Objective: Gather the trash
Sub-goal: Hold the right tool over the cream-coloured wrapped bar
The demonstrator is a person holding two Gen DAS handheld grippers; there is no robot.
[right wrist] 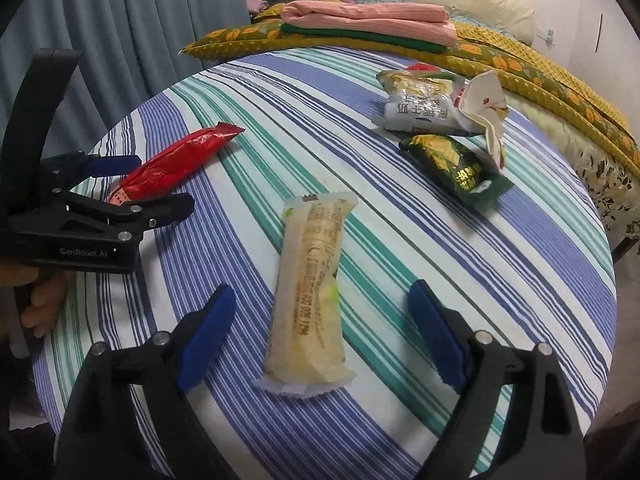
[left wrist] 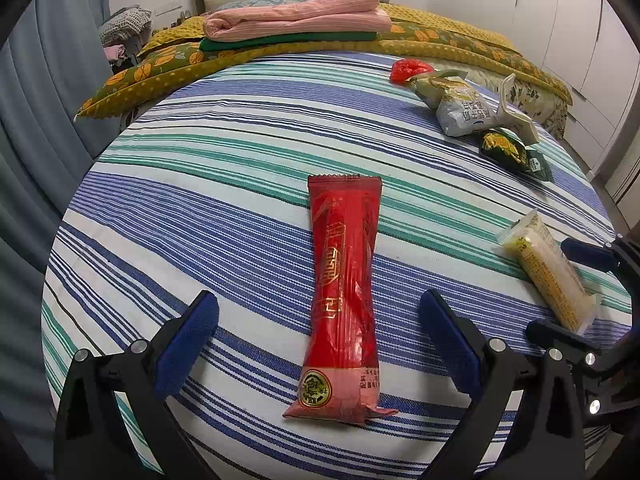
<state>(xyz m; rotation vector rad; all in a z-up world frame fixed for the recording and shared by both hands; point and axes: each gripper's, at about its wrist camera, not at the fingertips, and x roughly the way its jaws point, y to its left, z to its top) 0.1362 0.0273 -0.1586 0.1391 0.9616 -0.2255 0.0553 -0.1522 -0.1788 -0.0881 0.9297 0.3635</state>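
Observation:
A long red wrapper [left wrist: 345,292] lies flat on the striped bedspread [left wrist: 200,200], lengthwise between the blue pads of my left gripper [left wrist: 318,312], which is open and not touching it. A pale yellow wrapper [right wrist: 310,292] lies between the wide-apart pads of my right gripper [right wrist: 320,308], also open and clear of it. The same yellow wrapper [left wrist: 548,268] shows at the right of the left wrist view, flanked by the right gripper's fingers [left wrist: 588,256]. The left gripper [right wrist: 144,184] and the red wrapper [right wrist: 176,164] appear at the left of the right wrist view.
Farther back lie a dark green packet [right wrist: 456,168], a silver-white snack bag [right wrist: 420,108], a crumpled paper carton [right wrist: 486,108] and a red plastic scrap [left wrist: 410,69]. Folded pink and green cloth [left wrist: 296,20] rests on a yellow quilt [left wrist: 168,60]. Blue curtains [right wrist: 120,20] hang at the left.

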